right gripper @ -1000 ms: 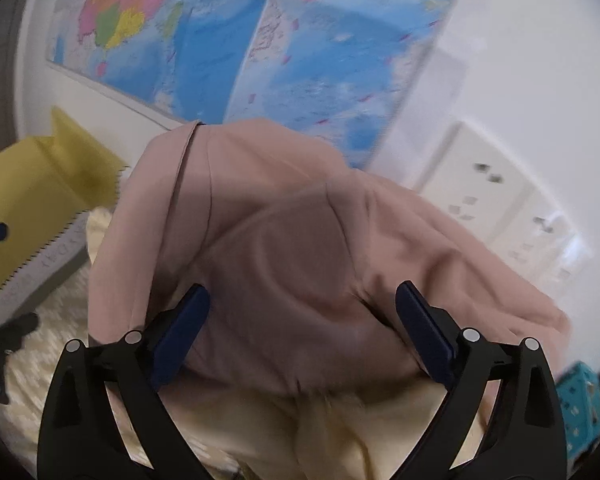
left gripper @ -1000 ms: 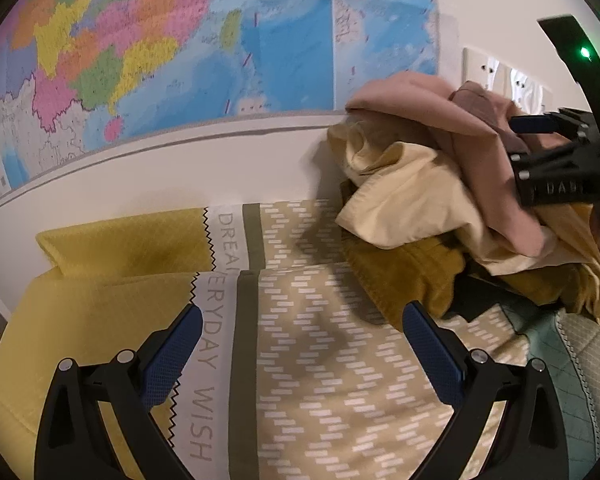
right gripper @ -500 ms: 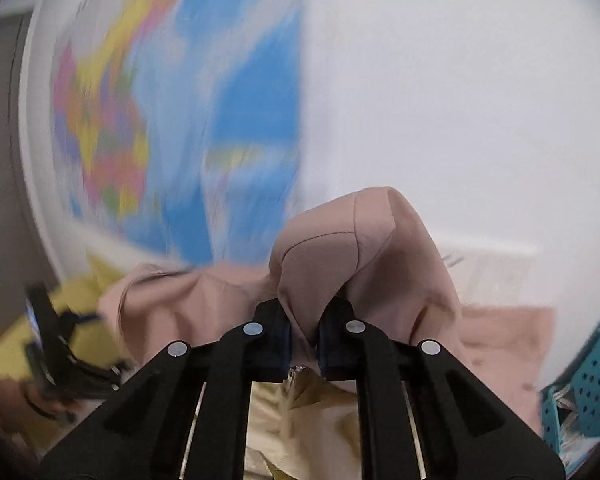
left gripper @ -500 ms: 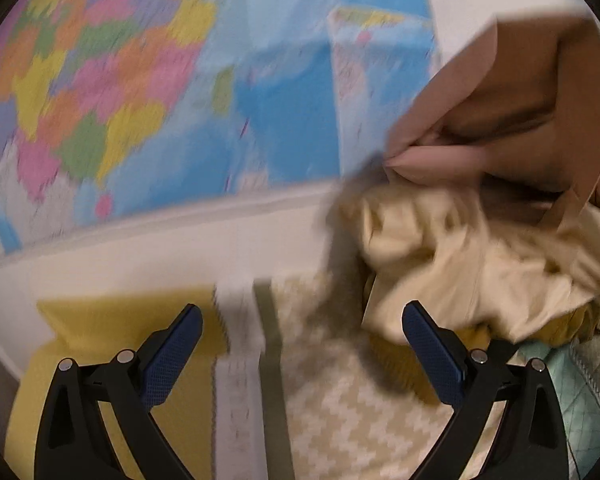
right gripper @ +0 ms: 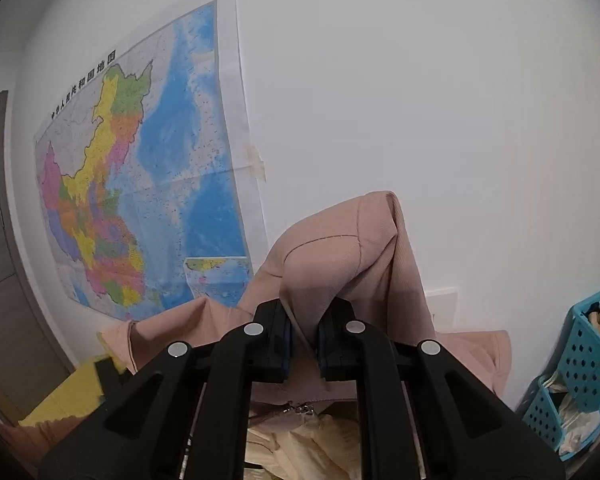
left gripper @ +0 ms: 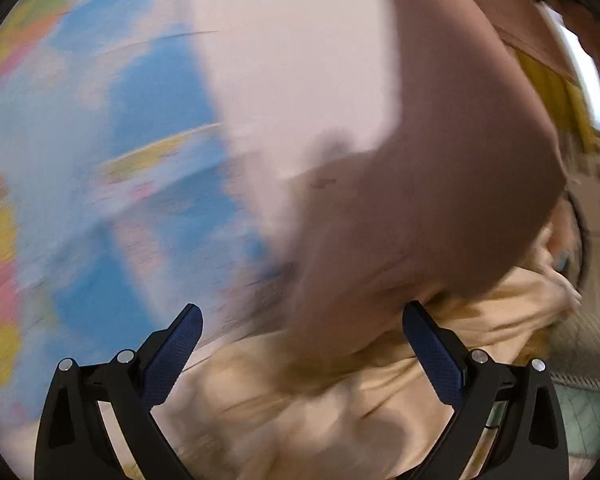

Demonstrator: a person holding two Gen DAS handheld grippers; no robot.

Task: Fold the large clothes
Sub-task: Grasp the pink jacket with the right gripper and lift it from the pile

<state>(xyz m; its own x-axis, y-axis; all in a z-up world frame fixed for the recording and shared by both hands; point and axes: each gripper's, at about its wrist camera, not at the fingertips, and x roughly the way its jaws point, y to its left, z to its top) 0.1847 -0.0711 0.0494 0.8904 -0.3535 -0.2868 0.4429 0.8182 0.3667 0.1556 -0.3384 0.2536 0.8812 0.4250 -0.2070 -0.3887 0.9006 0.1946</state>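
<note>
Dusty-pink garment (right gripper: 340,264), bunched; visible zipper

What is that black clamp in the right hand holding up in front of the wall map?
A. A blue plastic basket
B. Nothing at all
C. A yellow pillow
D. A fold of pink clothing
D: the right gripper is pinched shut on a bunched fold of the pink garment, which rises between its pads in front of the wall.

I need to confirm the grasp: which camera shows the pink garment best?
The right wrist view: the pink garment is sharp, pinched in the right gripper. In the left wrist view it is a close, motion-blurred mass.
</note>
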